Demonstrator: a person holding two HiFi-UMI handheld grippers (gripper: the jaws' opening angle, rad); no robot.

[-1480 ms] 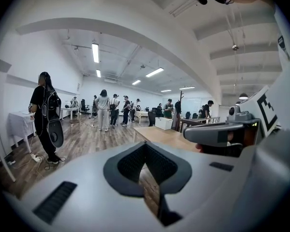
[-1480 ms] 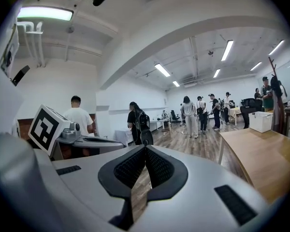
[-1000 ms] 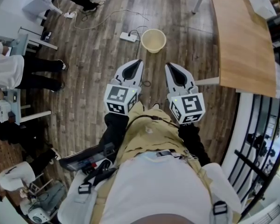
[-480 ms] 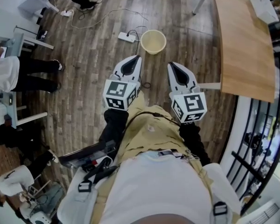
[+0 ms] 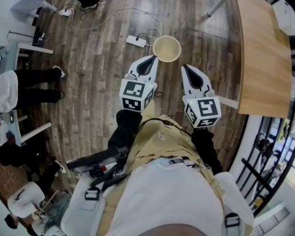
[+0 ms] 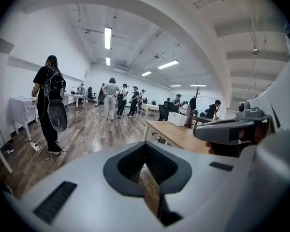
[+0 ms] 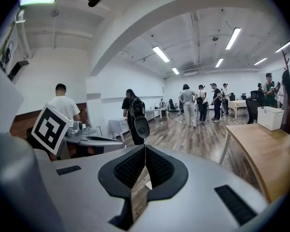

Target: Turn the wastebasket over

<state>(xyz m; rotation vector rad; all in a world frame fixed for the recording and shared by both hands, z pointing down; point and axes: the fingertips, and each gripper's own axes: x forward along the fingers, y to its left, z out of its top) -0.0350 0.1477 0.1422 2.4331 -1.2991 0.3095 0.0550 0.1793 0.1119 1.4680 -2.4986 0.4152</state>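
I see the wastebasket (image 5: 166, 48) mouth-up on the floor just ahead, between my left gripper (image 5: 148, 63) and right gripper (image 5: 188, 72), the left nearer; both pairs of fingers clenched, empty.

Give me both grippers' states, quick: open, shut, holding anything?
Left gripper: shut, nothing between the jaws.
Right gripper: shut, nothing between the jaws.
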